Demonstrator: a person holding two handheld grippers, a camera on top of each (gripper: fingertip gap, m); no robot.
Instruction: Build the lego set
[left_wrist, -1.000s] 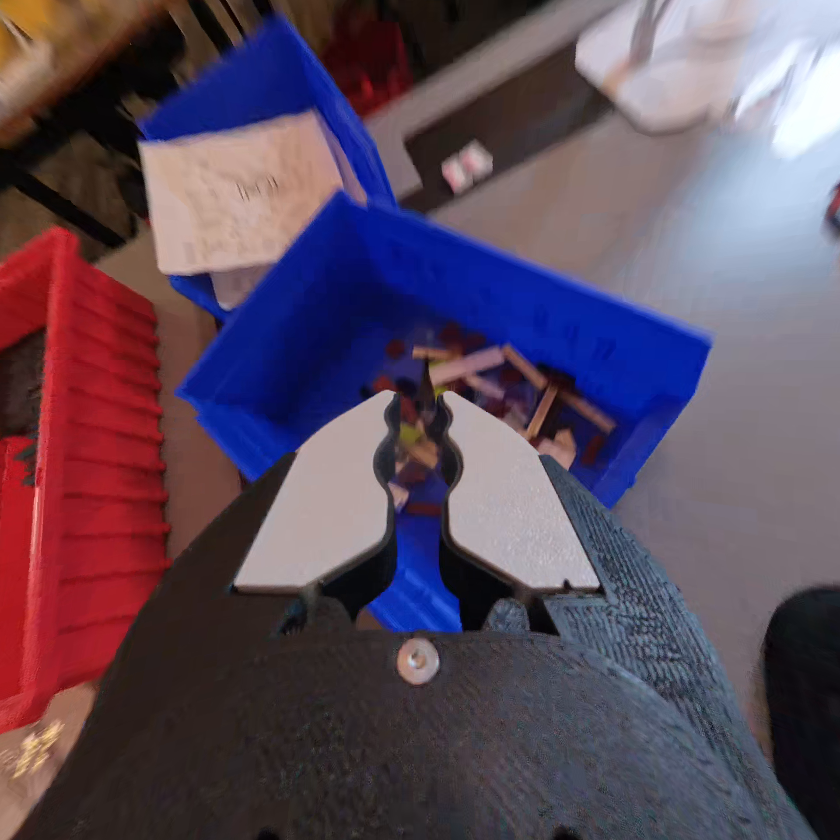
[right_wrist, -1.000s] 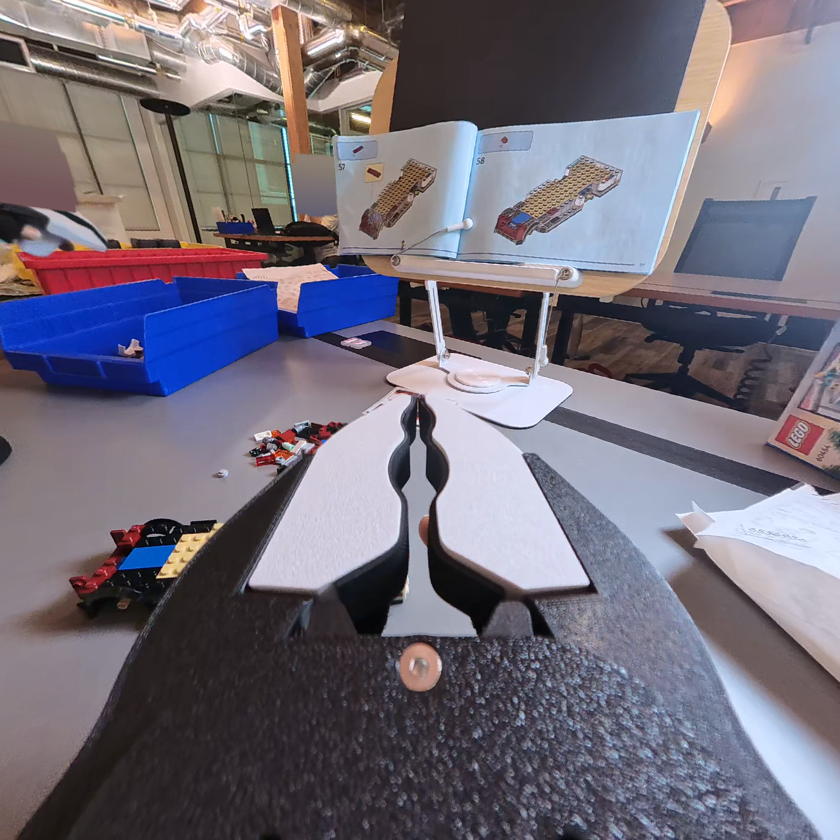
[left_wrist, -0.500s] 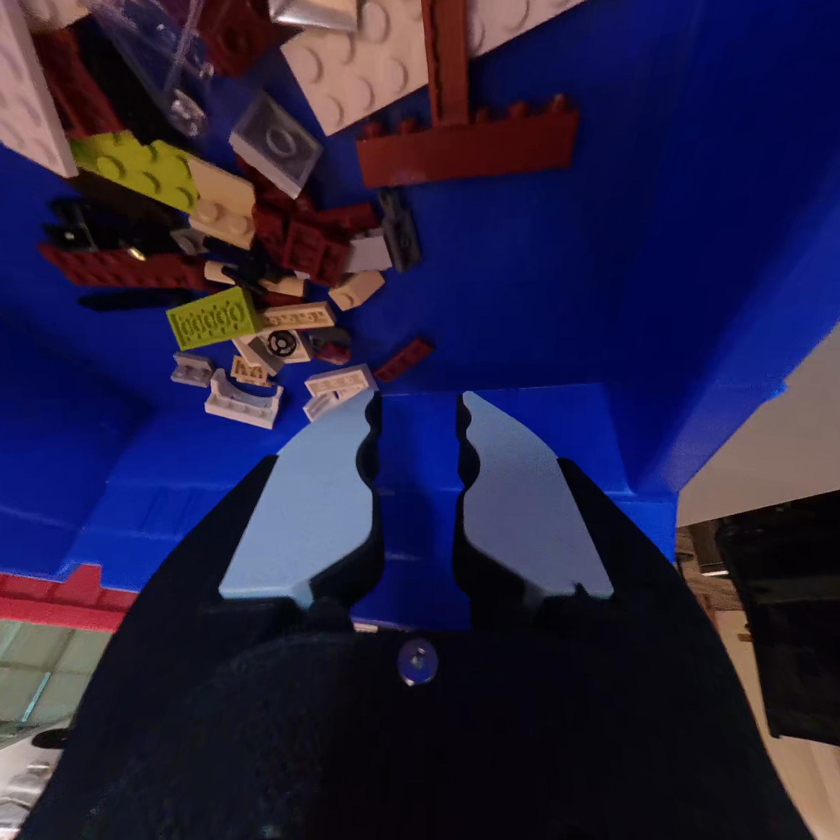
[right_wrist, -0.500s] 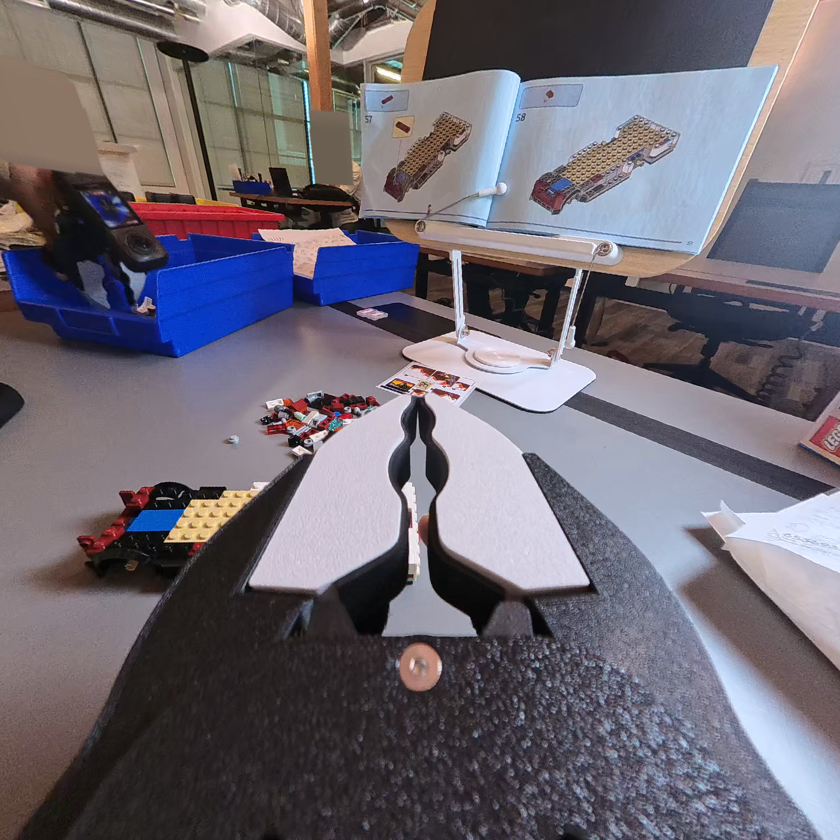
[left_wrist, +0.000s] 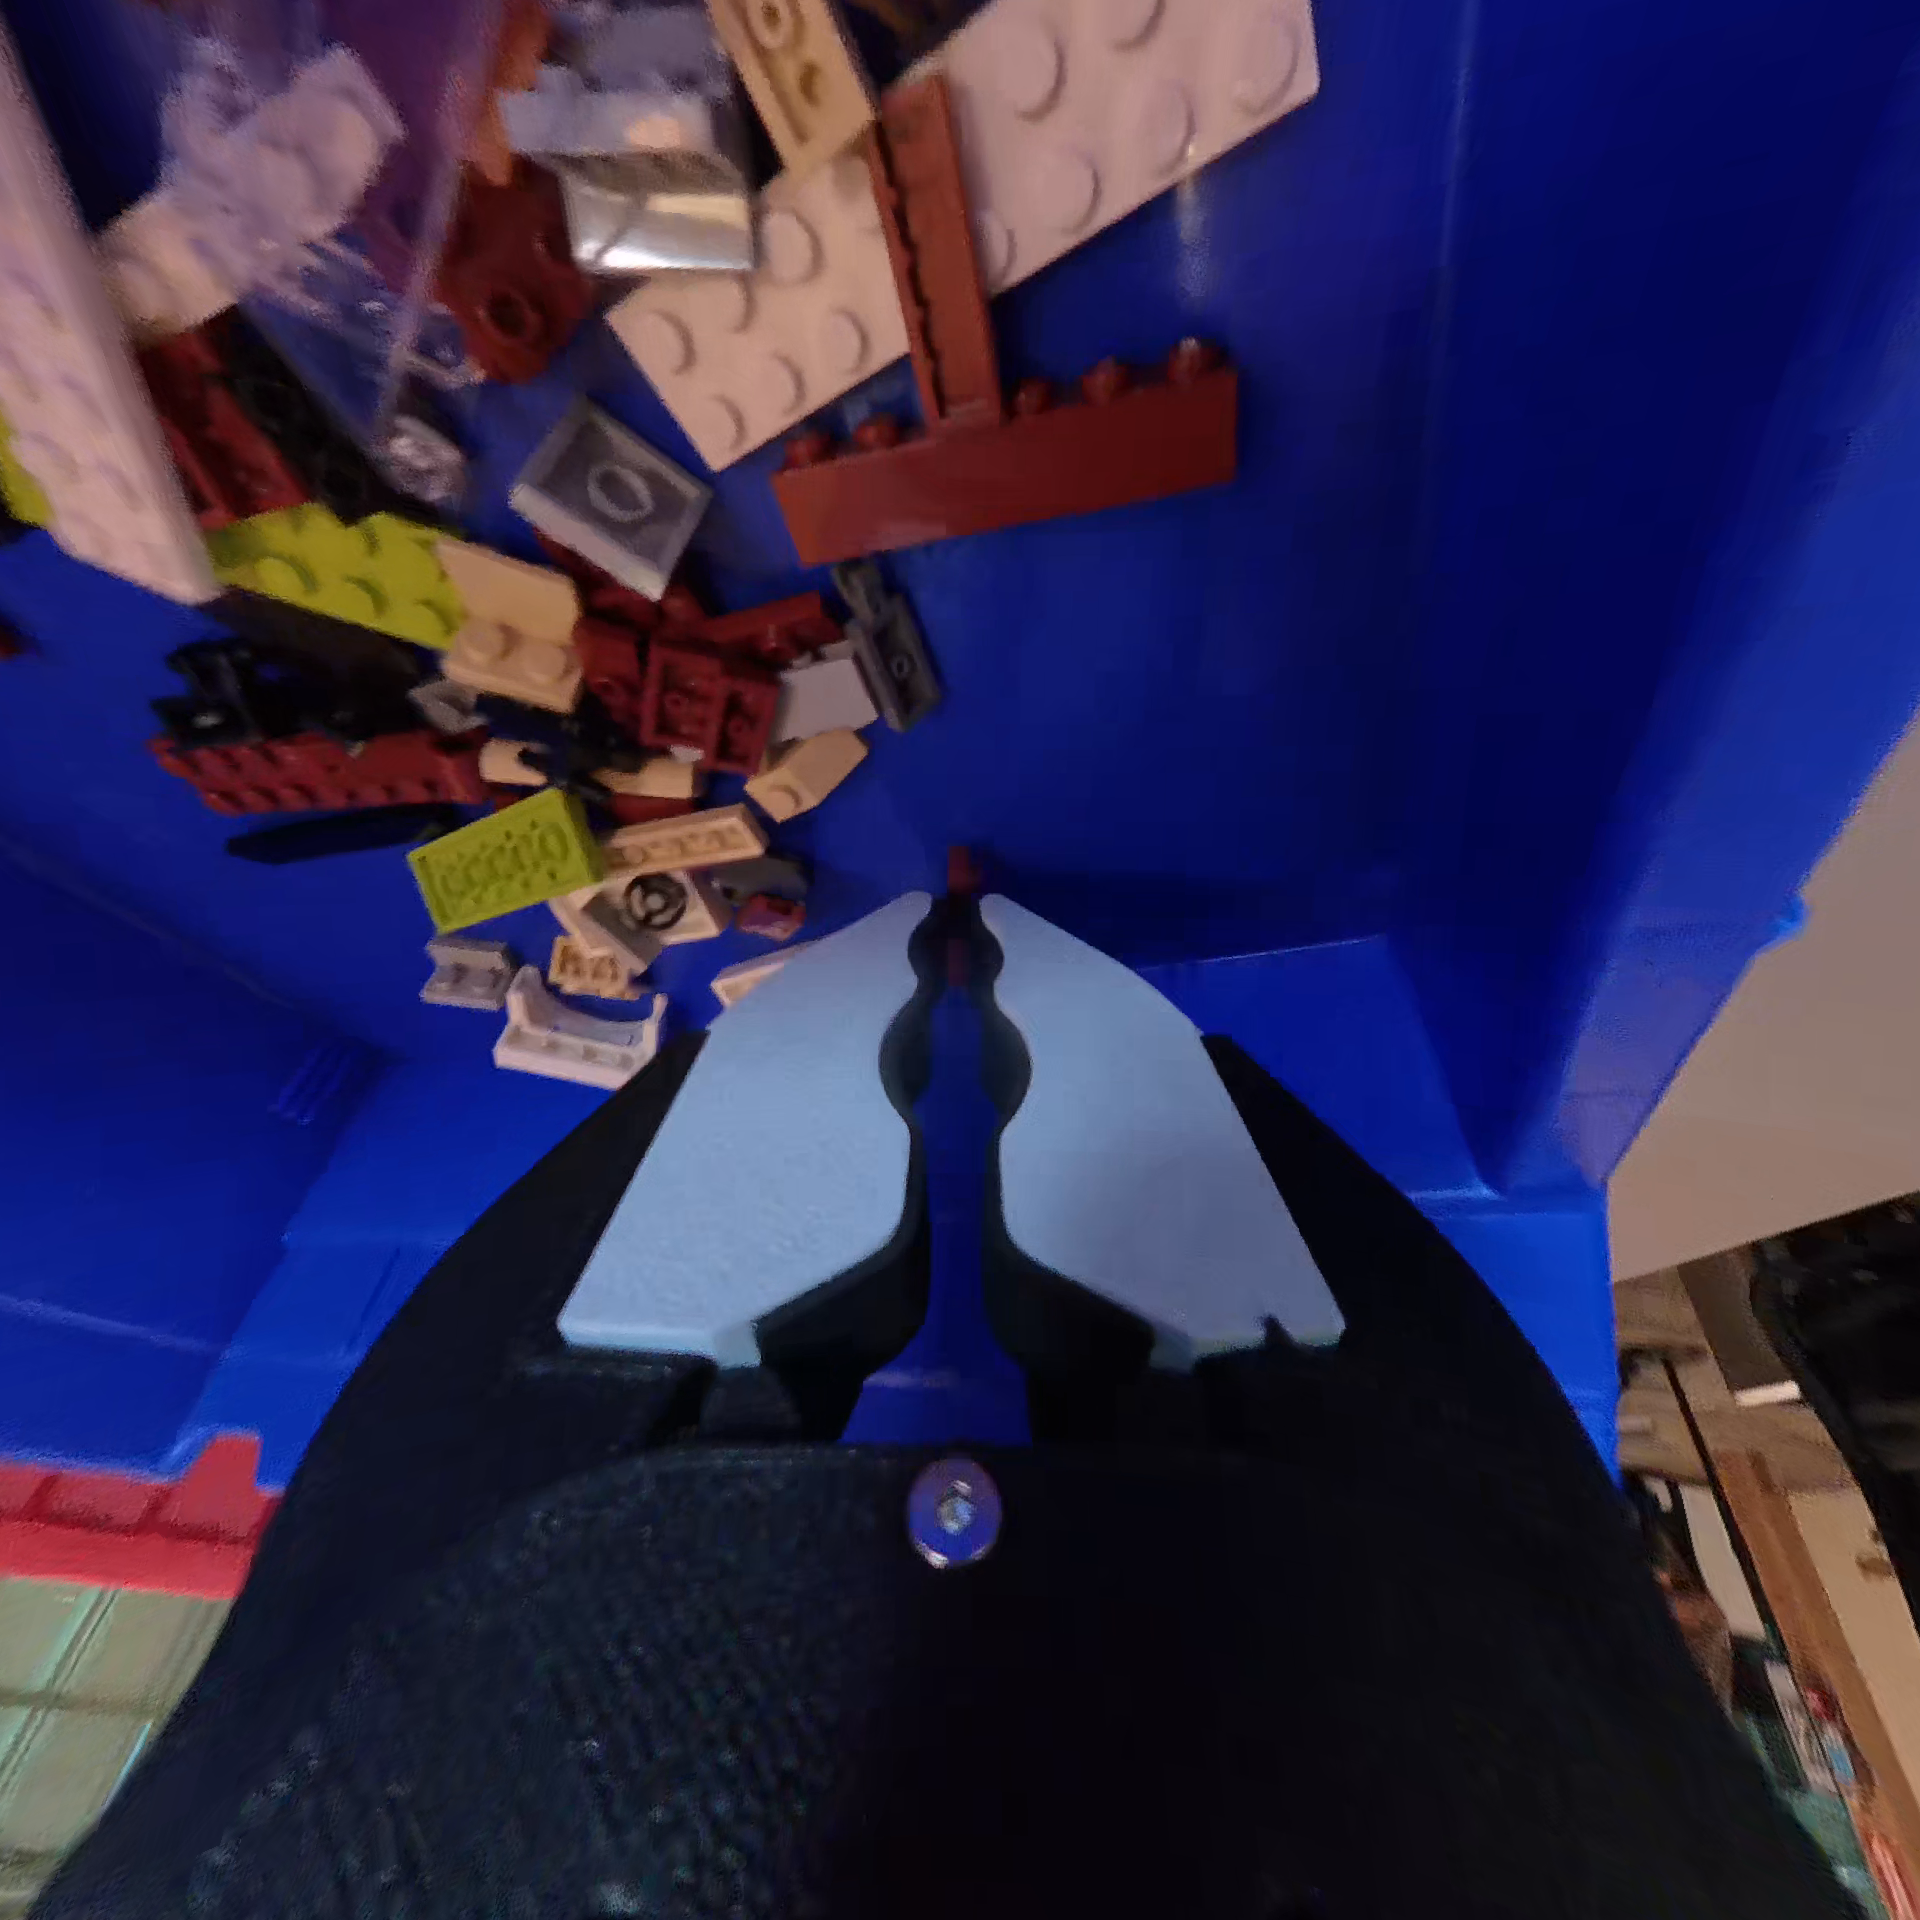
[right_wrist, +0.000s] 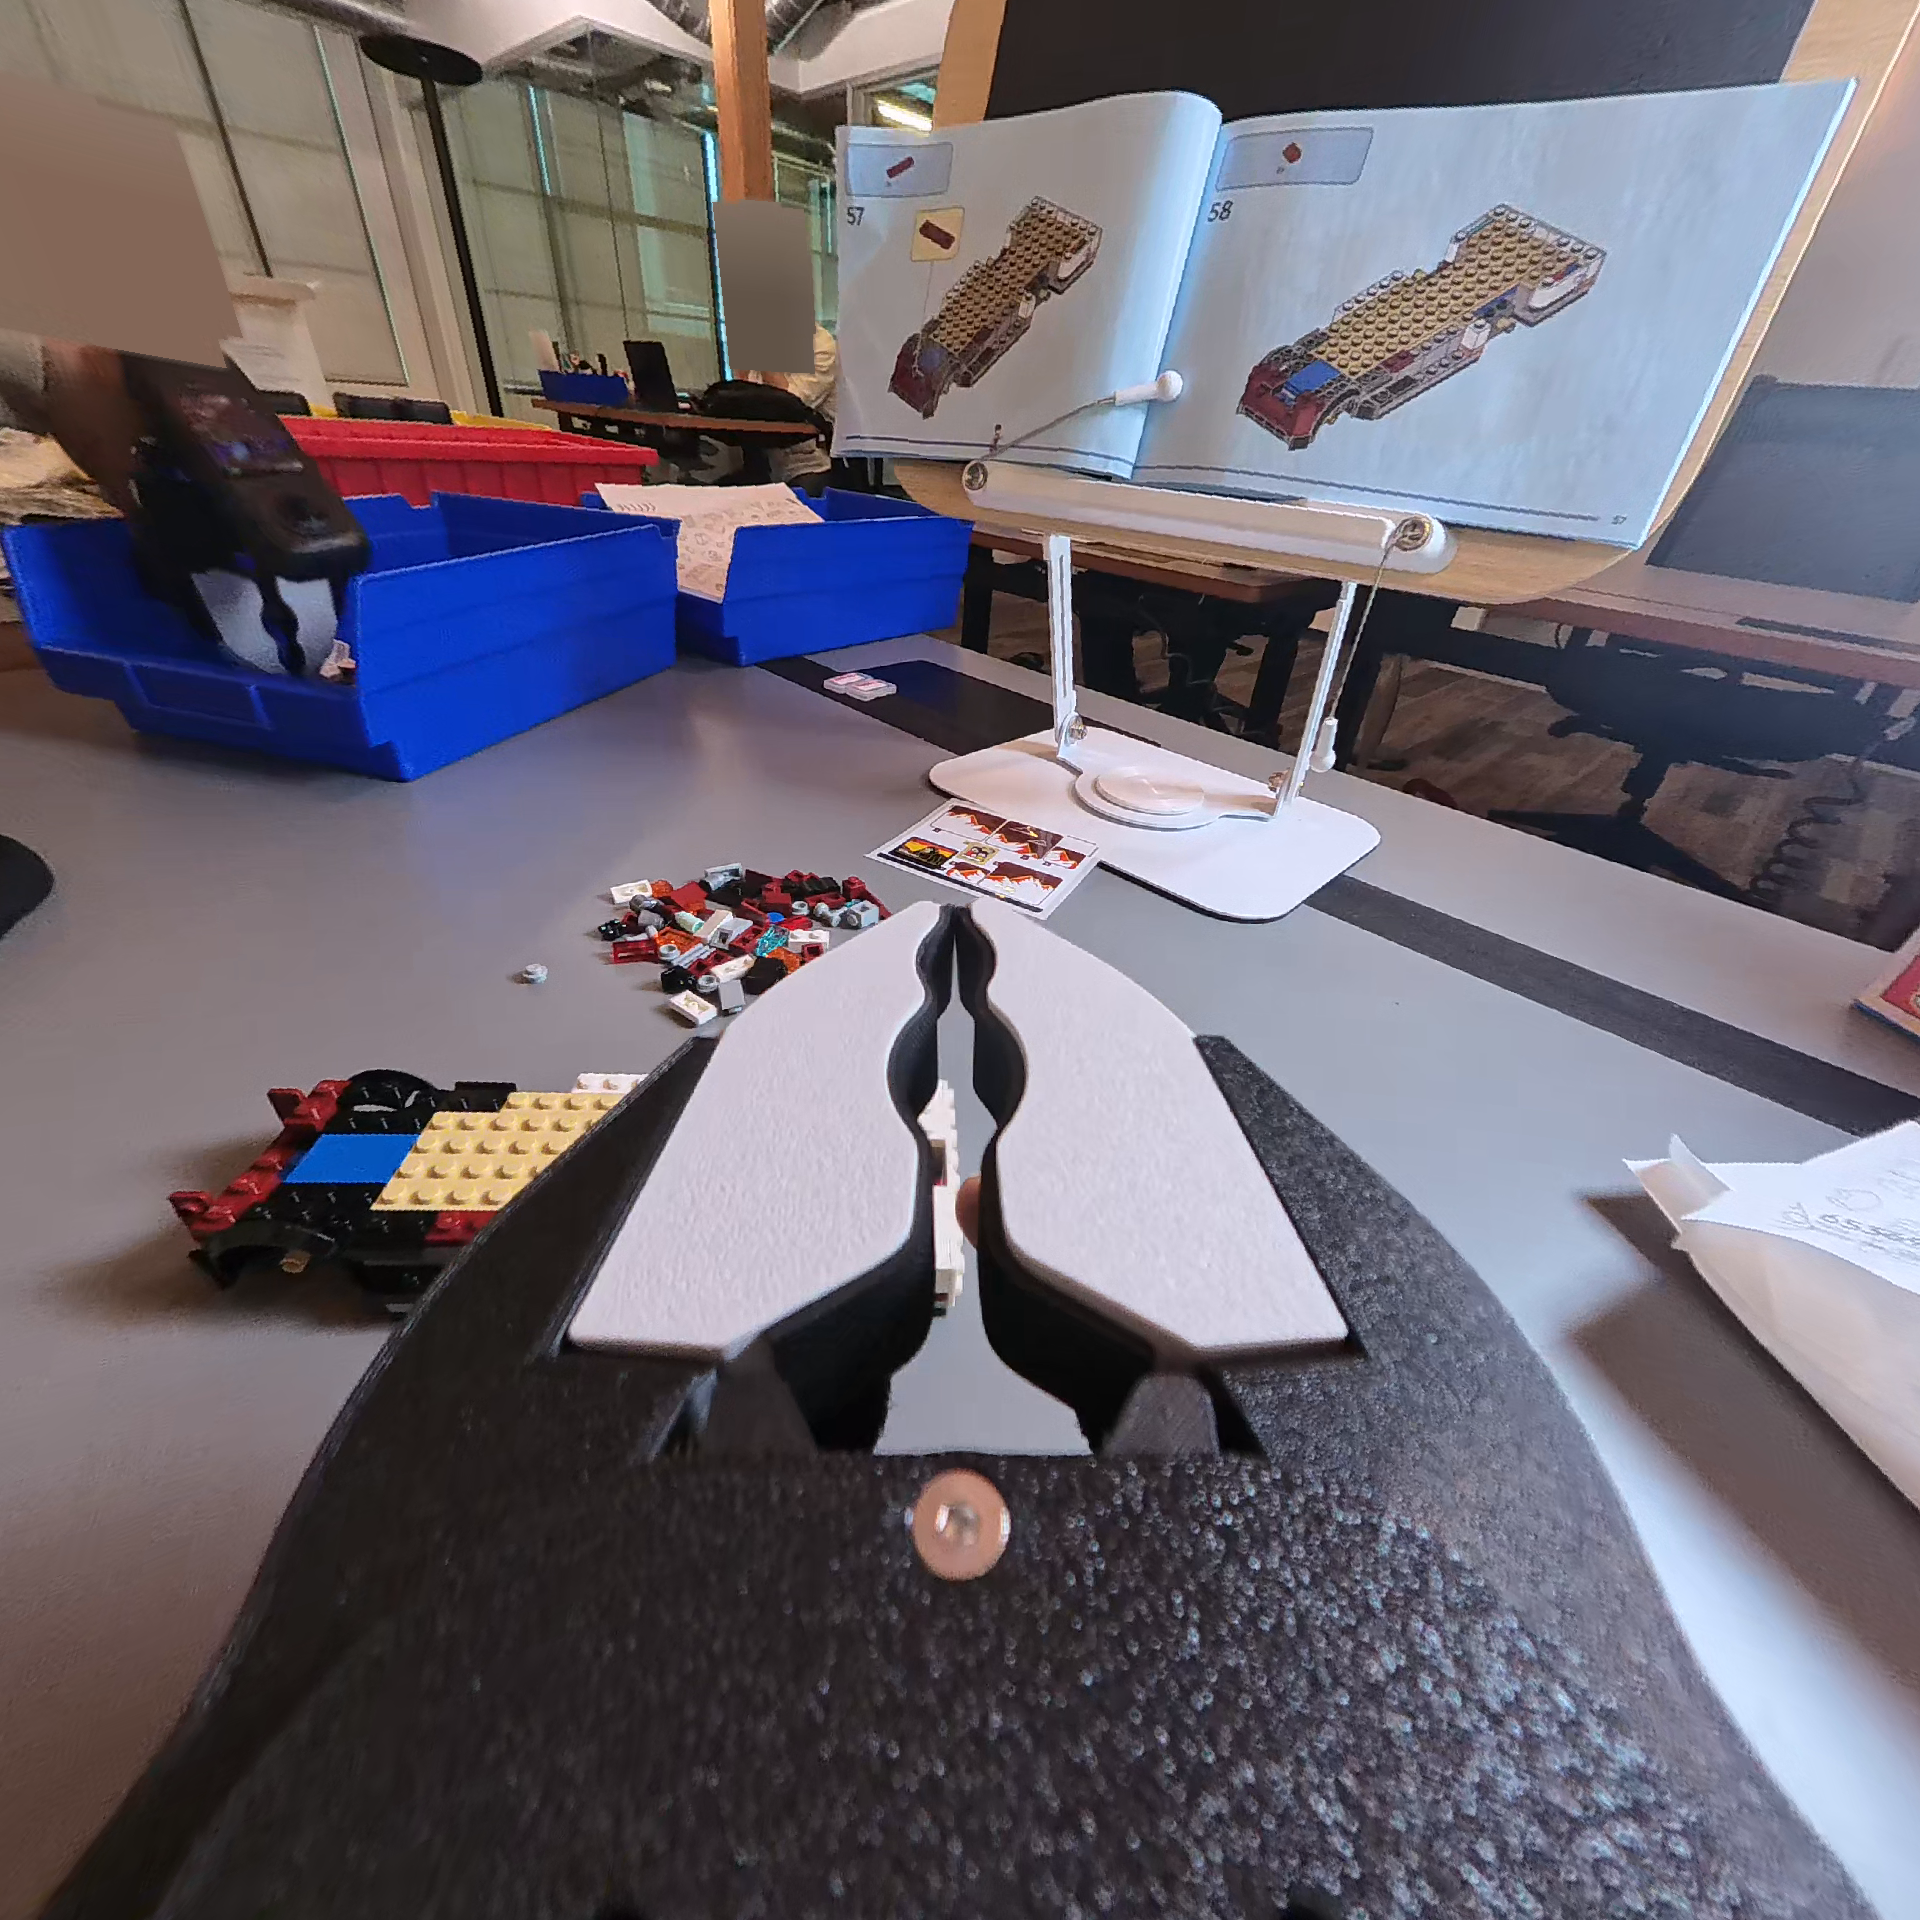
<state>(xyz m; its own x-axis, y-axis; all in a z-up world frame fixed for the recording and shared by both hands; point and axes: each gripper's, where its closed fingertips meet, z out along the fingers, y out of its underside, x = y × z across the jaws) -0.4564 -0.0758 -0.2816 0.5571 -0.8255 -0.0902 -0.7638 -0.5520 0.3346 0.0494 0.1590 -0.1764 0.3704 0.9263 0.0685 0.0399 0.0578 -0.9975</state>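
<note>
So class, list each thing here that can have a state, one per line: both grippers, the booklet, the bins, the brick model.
left gripper: shut on a thin dark red piece, inside a blue bin
right gripper: shut, nothing at its tips
instruction booklet: open, propped on a stand
far blue bin: holds a paper sheet
brick model: partly built, flat on the table

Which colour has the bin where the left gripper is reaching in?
Blue. The bin shows best in the left wrist view, all around the left gripper.

Your left gripper (left_wrist: 958, 902) angled down, fingers nearly together, pinching a thin dark red piece (left_wrist: 960, 871) at the tips, your right gripper (right_wrist: 954, 916) level, tips meeting.
</note>
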